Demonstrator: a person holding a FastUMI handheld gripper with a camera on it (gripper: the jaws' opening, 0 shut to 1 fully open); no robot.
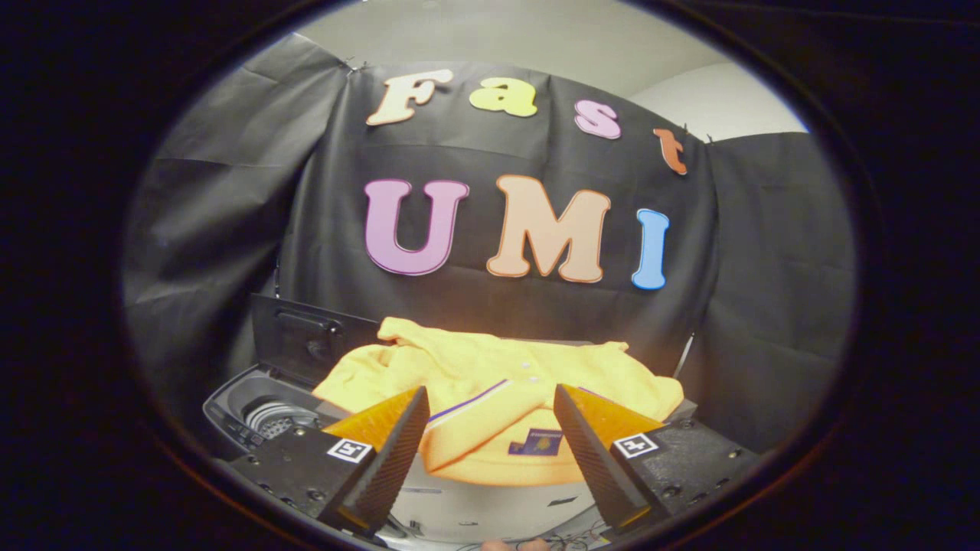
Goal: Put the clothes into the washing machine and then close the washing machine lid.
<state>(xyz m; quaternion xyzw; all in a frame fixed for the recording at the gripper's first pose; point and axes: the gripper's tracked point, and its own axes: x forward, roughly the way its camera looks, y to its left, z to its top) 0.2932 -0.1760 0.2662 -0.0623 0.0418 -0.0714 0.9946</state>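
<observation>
A yellow shirt point(490, 383) with purple trim and a dark emblem lies folded on a raised surface just ahead of the fingers. My gripper point(490, 409) stands open, its two black ridged fingertips either side of the shirt's near part, without touching it as far as I can see. Left of the shirt sits the grey washing machine point(230, 409); its round drum opening point(279, 417) shows ribbed metal inside. Its dark lid point(306, 340) stands upright behind the opening.
A white surface point(490, 509) carries the shirt's front edge between the fingers. Black cloth walls close the booth behind and on both sides. Thin cables lie at the very bottom, below the fingers.
</observation>
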